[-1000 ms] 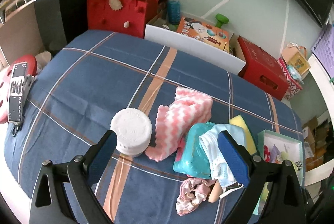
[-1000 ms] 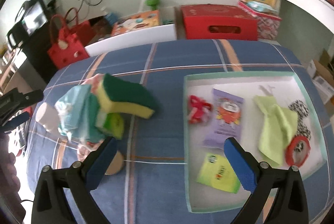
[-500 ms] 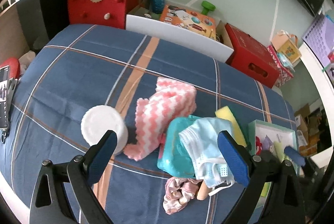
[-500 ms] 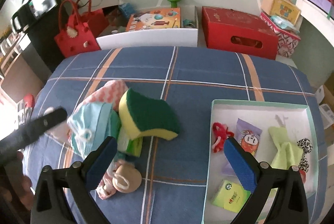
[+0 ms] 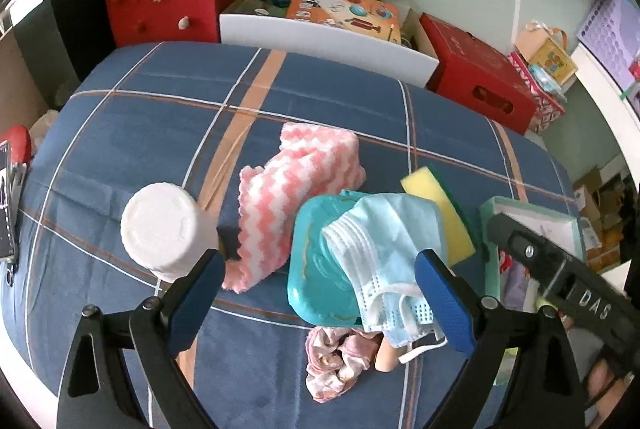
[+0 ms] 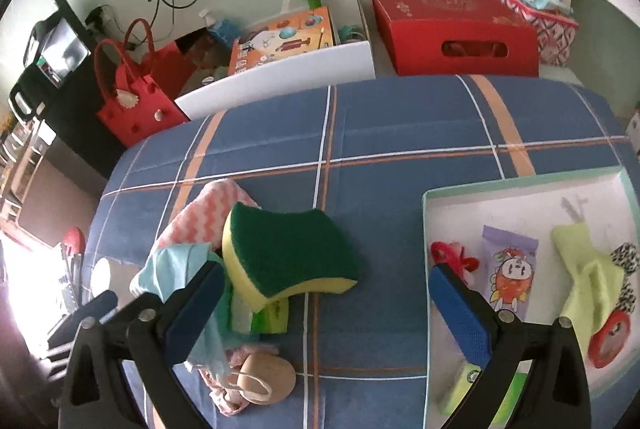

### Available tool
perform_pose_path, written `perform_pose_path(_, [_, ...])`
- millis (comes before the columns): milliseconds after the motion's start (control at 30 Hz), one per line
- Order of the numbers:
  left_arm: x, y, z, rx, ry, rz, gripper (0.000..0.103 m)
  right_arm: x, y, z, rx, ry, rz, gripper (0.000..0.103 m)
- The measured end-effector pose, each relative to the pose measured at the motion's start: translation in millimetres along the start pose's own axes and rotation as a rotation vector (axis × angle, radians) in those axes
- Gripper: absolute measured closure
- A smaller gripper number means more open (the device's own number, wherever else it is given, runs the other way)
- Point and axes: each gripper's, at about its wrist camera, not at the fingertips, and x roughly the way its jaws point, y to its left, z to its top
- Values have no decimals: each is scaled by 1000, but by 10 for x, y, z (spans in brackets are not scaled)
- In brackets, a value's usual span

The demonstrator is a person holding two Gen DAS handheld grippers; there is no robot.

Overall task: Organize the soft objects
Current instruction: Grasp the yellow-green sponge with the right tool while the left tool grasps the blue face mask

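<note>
Now both grippers, left and right, are hovering with jaws apart and empty, one sponge lying between the right jaws beside one mask, one pink cloth and one tray.

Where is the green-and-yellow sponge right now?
In the right wrist view the sponge lies left of centre on the plaid cloth, propped on the soft pile, left of the tray.

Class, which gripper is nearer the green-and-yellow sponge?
Right. The right gripper hangs open just above the green-and-yellow sponge; the left gripper is farther off, over the teal pouch.
</note>
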Motion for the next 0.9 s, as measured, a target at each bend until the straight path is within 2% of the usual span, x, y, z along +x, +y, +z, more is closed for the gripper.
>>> perform_pose_path(233, [-8,-180,-56,59,-3,9,8,13,-53,-4,27,-1,58,7])
perform_pose_path(567, [14,-311,-86,107,-15,29,10,237,15,-61,46,62,139,26])
perform_pose_path(600, [15,-317,-87,112,-18,29,11,249,25,-65,45,66,141,30])
perform_pose_path(667, [15,-336,-92,120,-18,23,26,269,39,-79,47,71,151,37])
perform_pose_path(733, [29,-352,-97,123,-11,10,34,281,38,-88,57,72,171,43])
perform_pose_path(900, [36,-408,-114,148,-18,11,48,305,25,-101,75,78,207,53])
